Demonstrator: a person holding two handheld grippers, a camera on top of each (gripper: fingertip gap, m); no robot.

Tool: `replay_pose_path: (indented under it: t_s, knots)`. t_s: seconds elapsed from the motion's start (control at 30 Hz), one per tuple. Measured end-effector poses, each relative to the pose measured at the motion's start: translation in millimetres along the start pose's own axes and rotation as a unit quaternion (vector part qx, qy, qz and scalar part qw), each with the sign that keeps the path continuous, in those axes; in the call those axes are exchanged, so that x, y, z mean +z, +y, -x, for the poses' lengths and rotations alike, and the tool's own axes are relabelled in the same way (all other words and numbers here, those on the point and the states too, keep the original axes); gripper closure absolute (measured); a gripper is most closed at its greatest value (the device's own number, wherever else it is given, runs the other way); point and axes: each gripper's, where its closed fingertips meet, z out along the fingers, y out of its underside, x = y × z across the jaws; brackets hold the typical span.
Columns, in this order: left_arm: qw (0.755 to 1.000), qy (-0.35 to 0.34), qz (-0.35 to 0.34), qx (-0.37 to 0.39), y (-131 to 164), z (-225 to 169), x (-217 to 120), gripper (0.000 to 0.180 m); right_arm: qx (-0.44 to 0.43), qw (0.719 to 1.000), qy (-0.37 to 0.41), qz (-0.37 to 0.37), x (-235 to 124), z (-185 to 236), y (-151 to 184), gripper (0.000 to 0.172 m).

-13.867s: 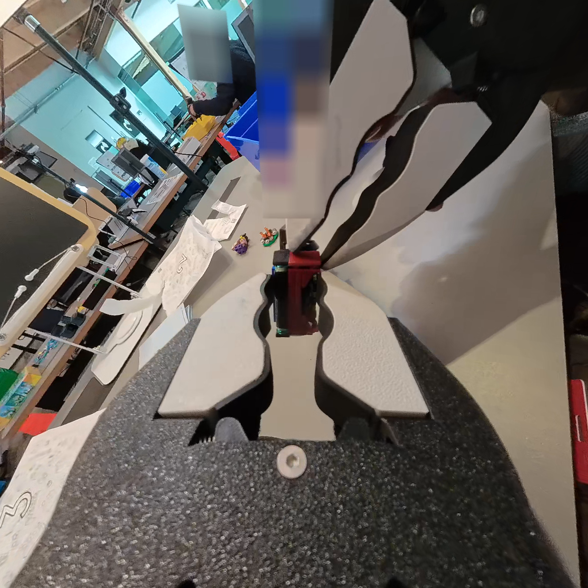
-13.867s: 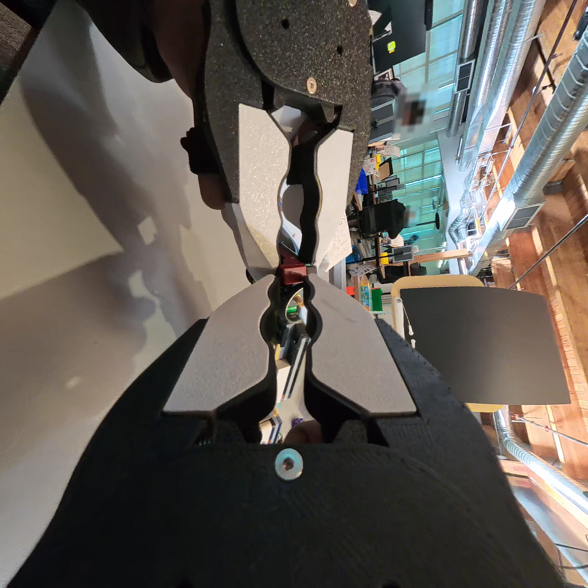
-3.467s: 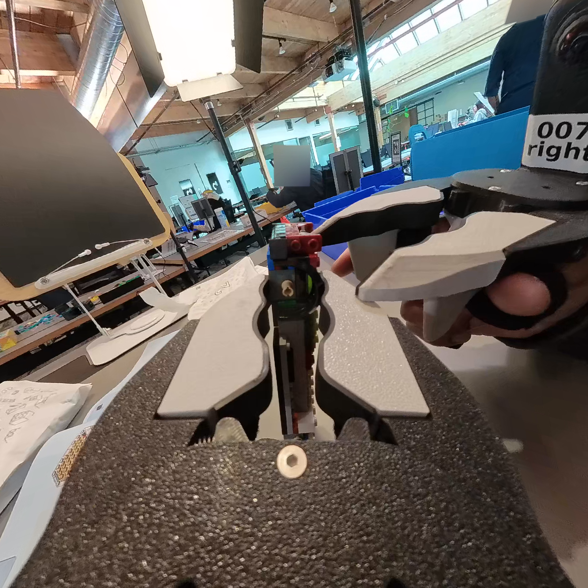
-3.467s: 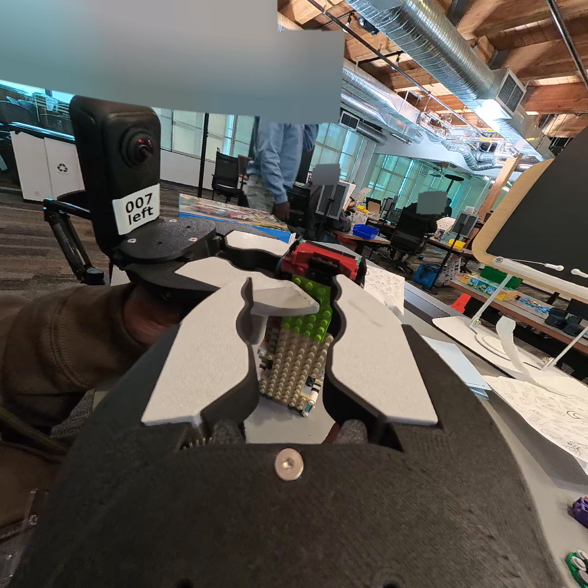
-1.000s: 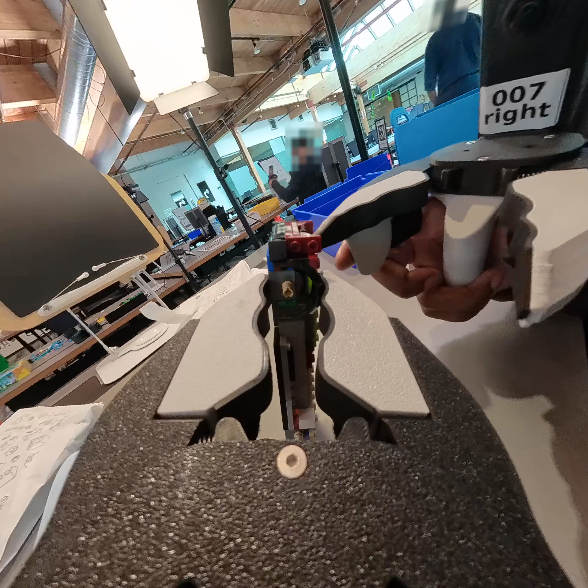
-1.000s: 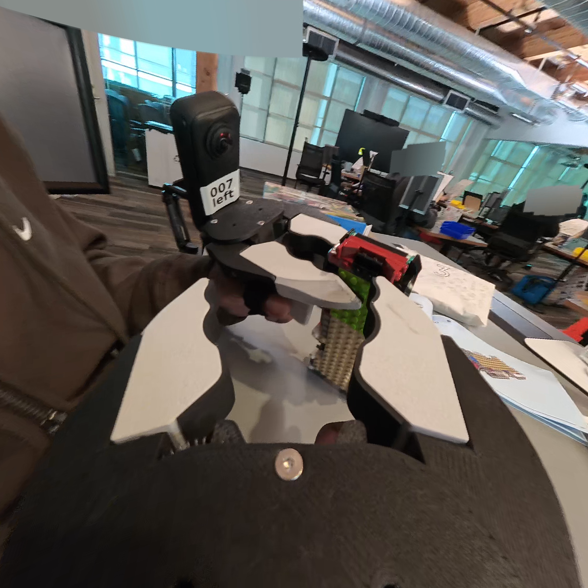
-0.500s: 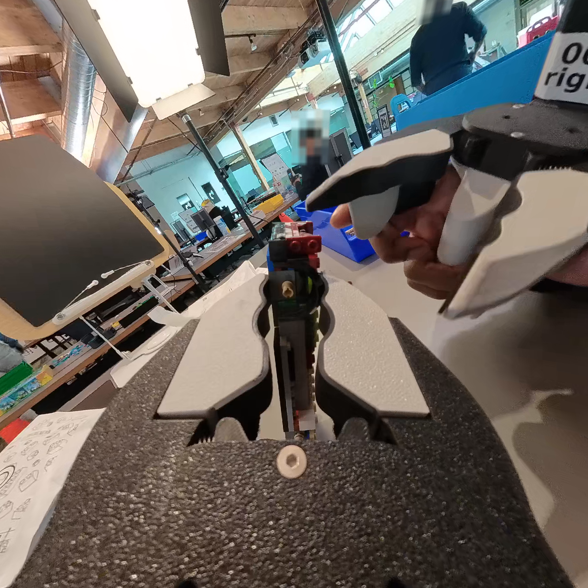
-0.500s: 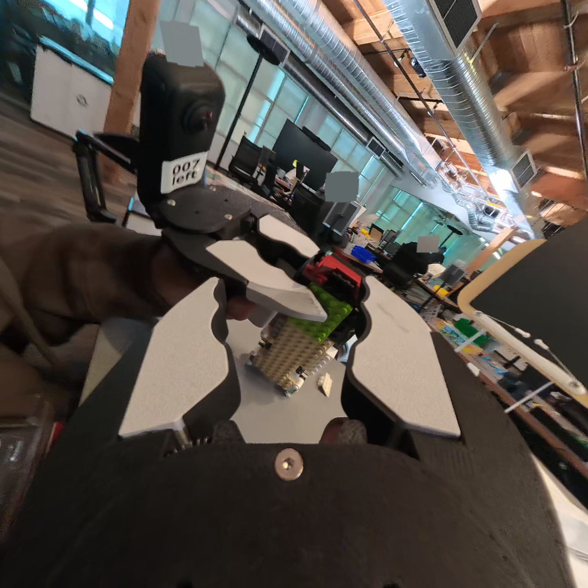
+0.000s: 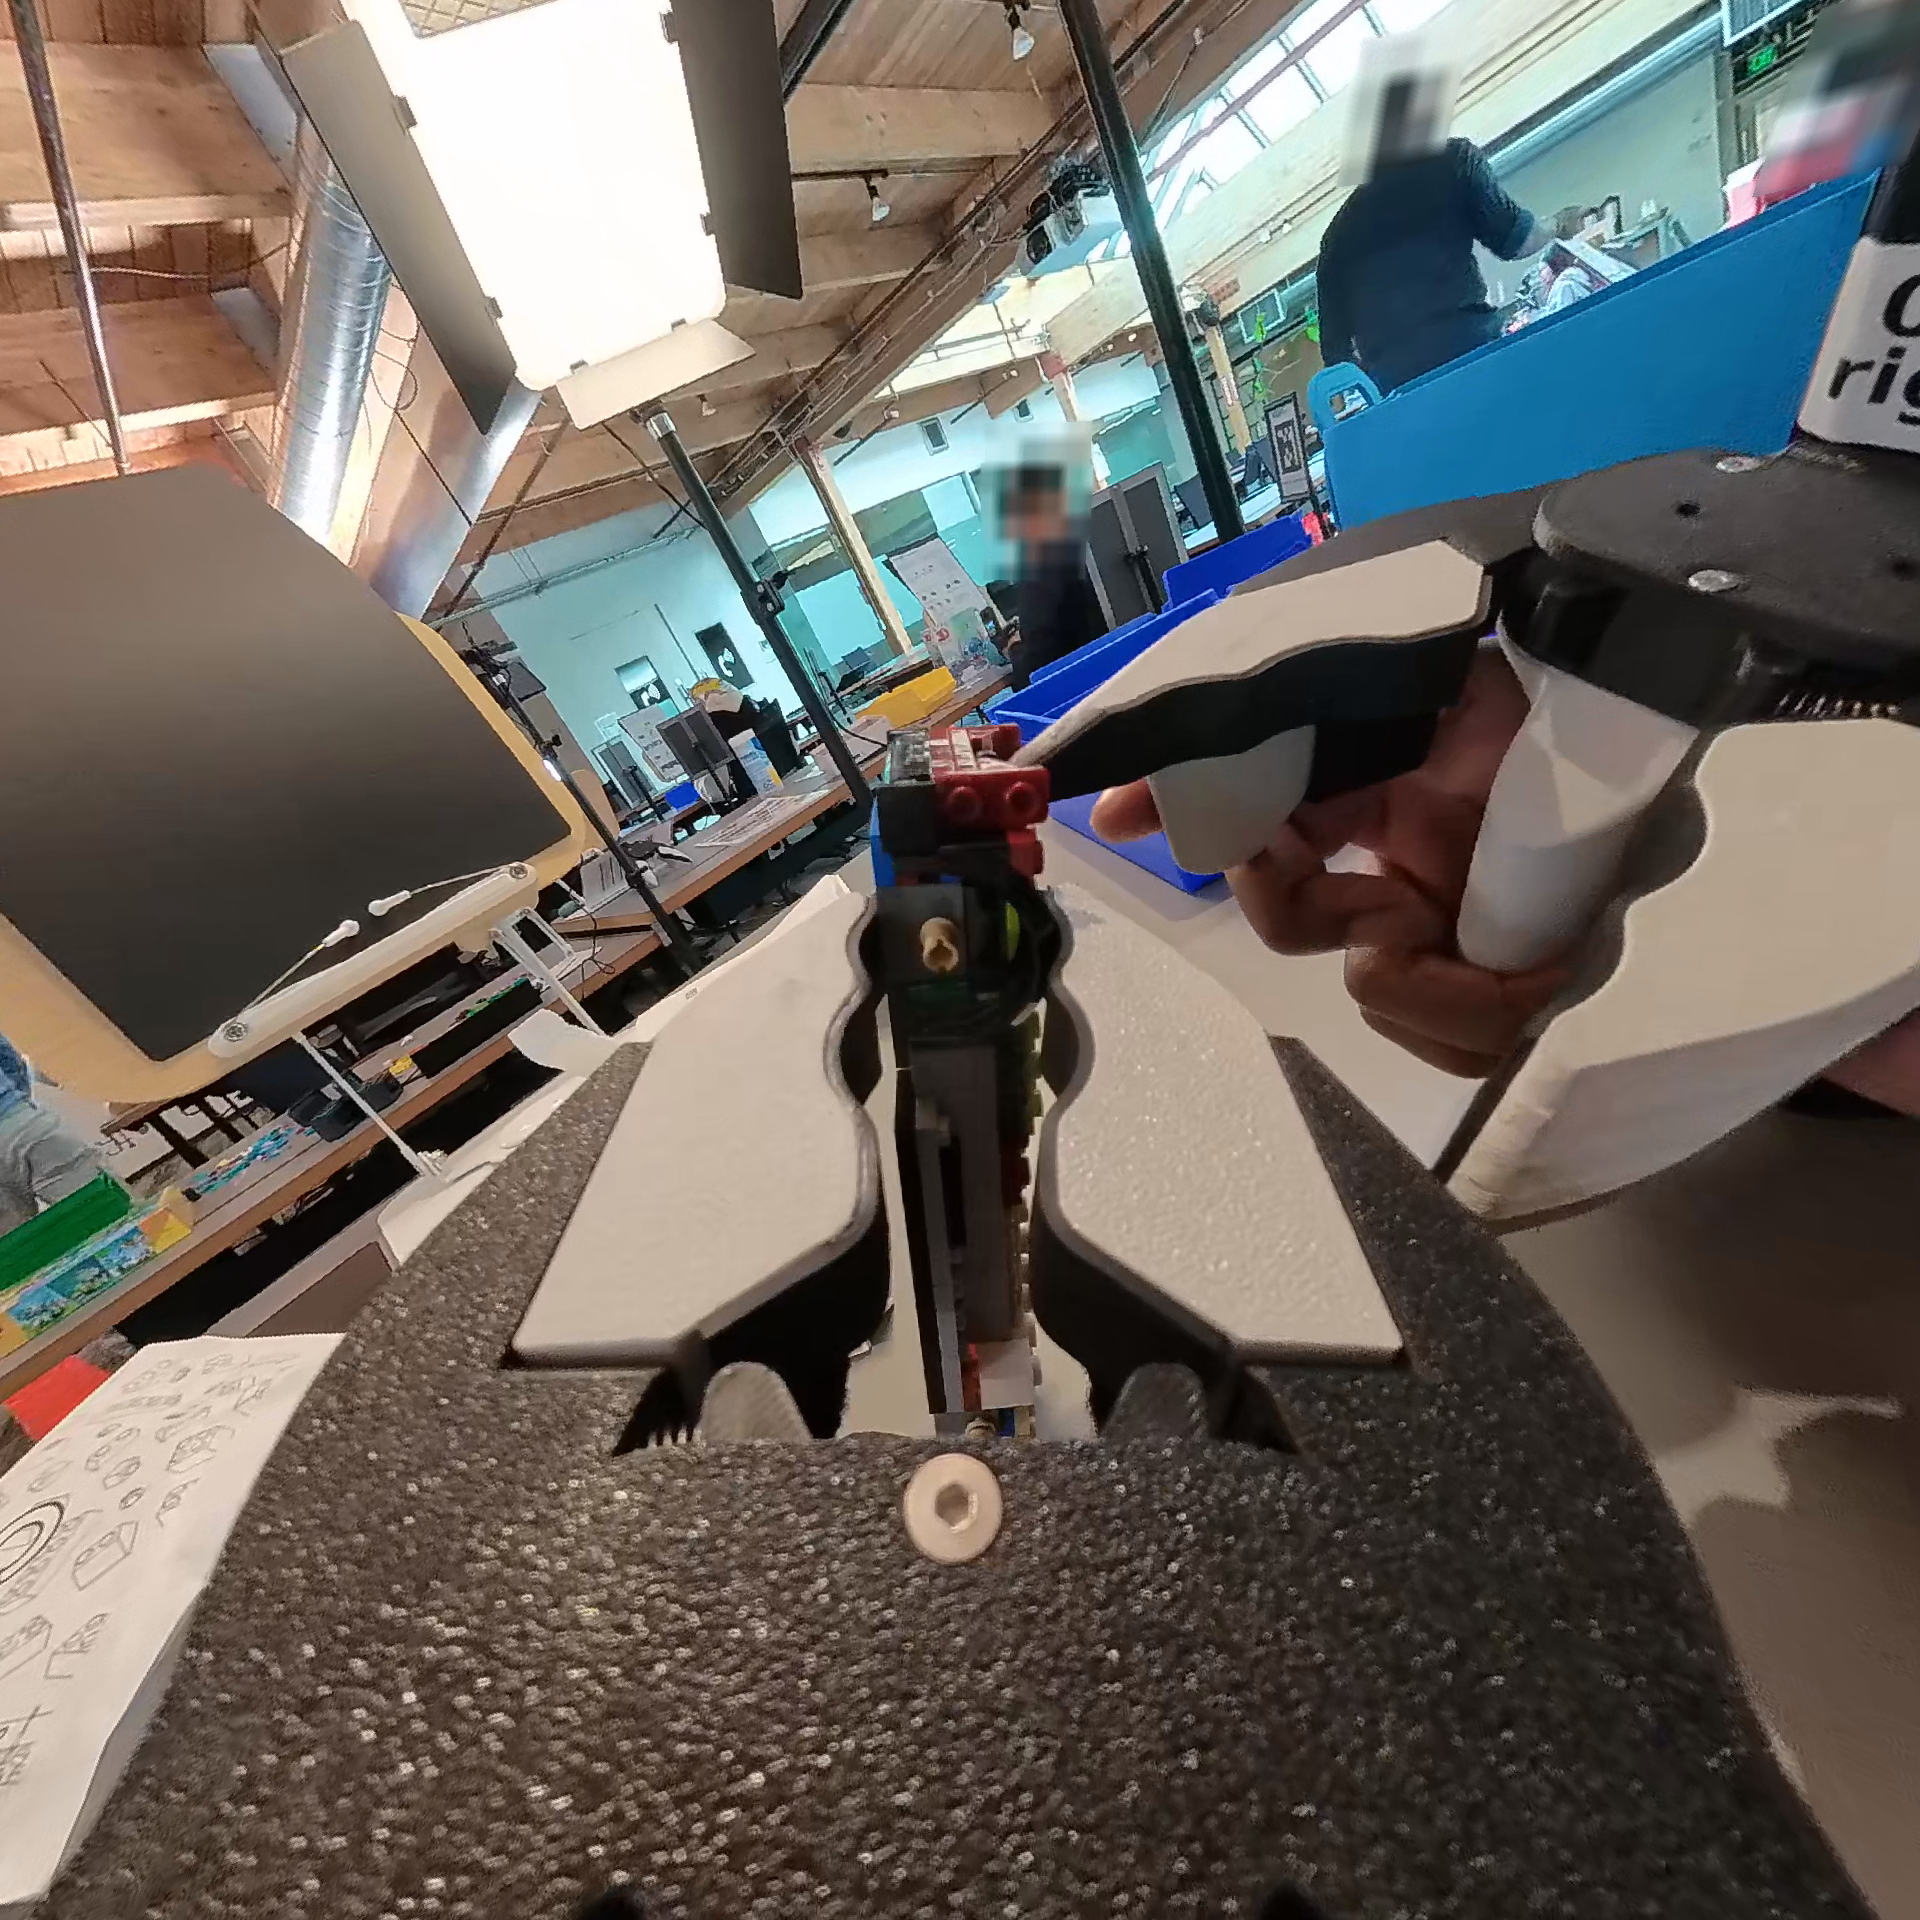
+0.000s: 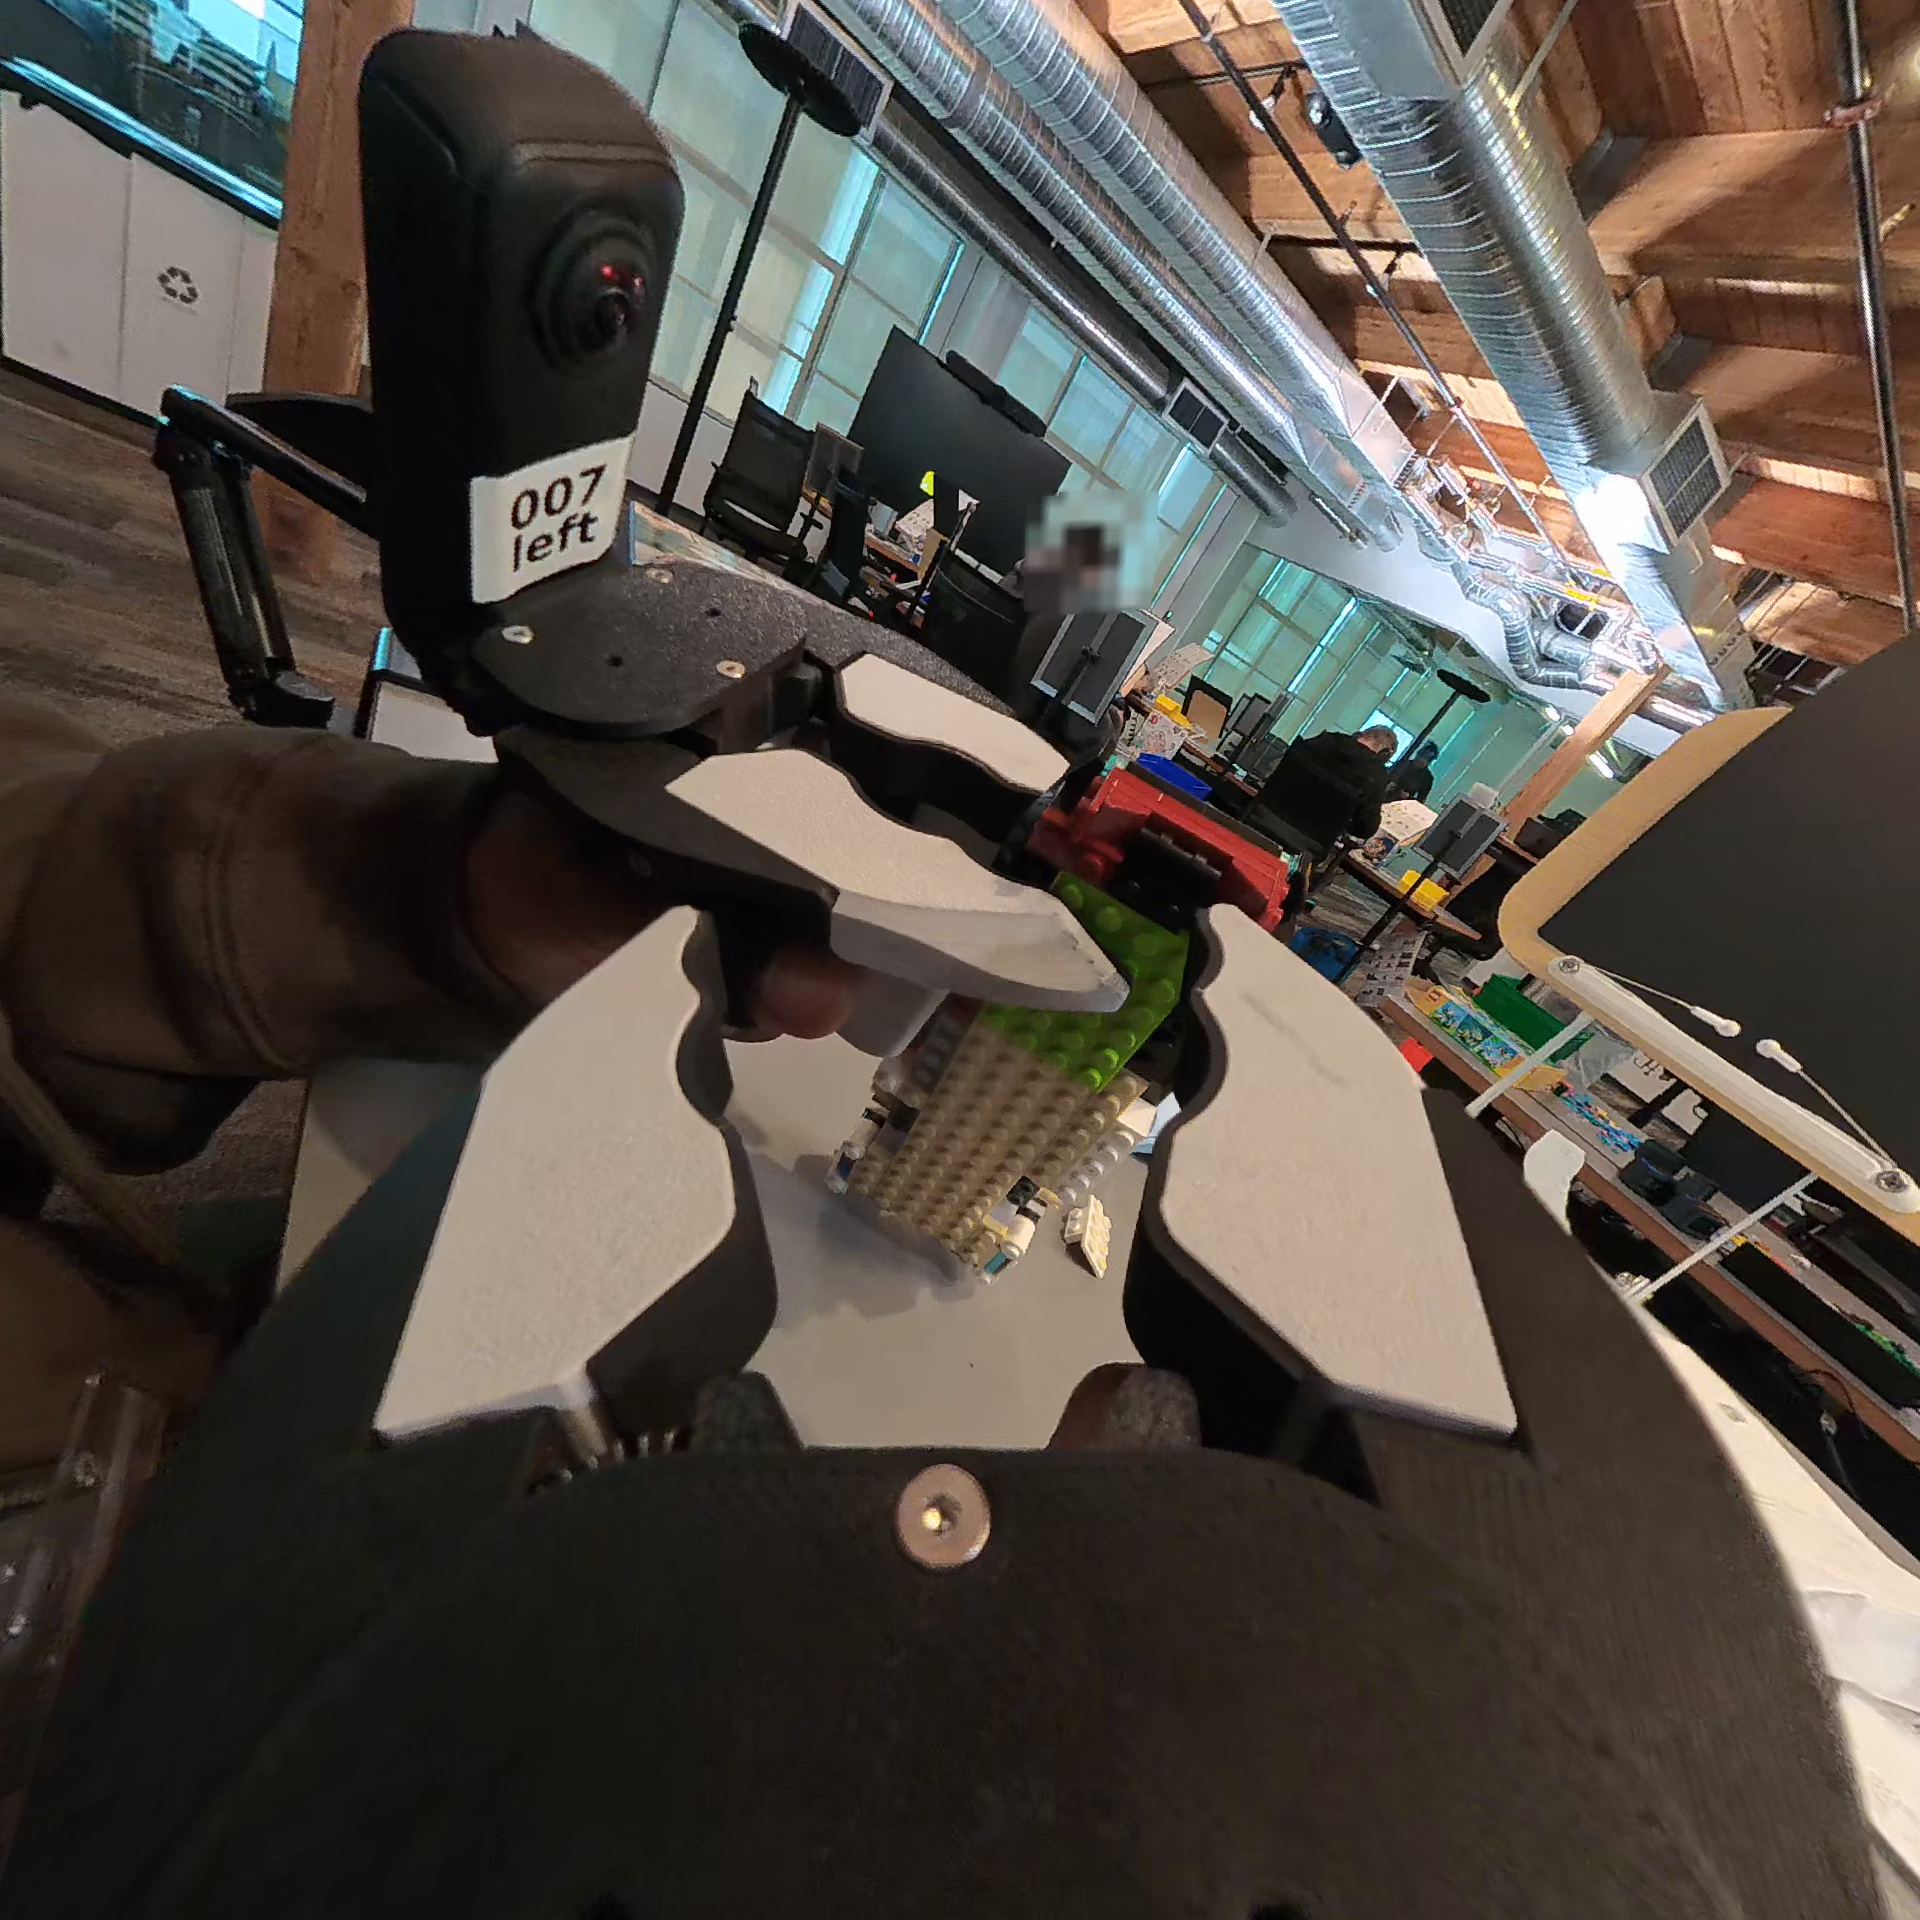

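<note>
Brick model clamped in one gripper, the other spread around it

The left gripper pinched the brick model edge-on; the right gripper stood wide — one fingertip touching the red bricks at 12 o'clock, nothing visibly detached.

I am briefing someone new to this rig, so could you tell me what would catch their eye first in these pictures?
First, the toy-brick model, red-topped with a tan and green studded plate, clamped upright in the left hand-held gripper at centre frame. Next, the right hand-held gripper stands wide open around it, one fingertip at the model's red top bricks. A small loose white brick lies on the grey table below.
</note>
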Motion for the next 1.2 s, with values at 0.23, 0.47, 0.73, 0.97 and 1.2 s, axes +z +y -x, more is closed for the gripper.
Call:
replay_pose_path:
  t_s: [0.23,0.47,0.73,0.97,1.2]
  knots:
    - [1.000,-0.017,0.005,0.026,1,1,0,0.154,0.035,0.999,-0.010,-0.008,1,4,-3,0.078]
    - [0.997,-0.043,0.019,0.068,5,3,0,0.154,0.031,0.999,-0.015,0.009,3,7,1,0.074]
    - [0.997,-0.026,0.021,0.064,6,1,-1,0.154,0.010,0.999,-0.042,0.019,-2,12,5,0.073]
    - [0.998,-0.025,0.027,0.045,8,6,1,0.154,-0.119,0.982,-0.132,0.066,-6,60,28,0.099]
    - [0.999,-0.023,0.017,0.044,4,5,-1,0.154,-0.120,0.993,-0.019,0.013,-8,19,8,0.095]
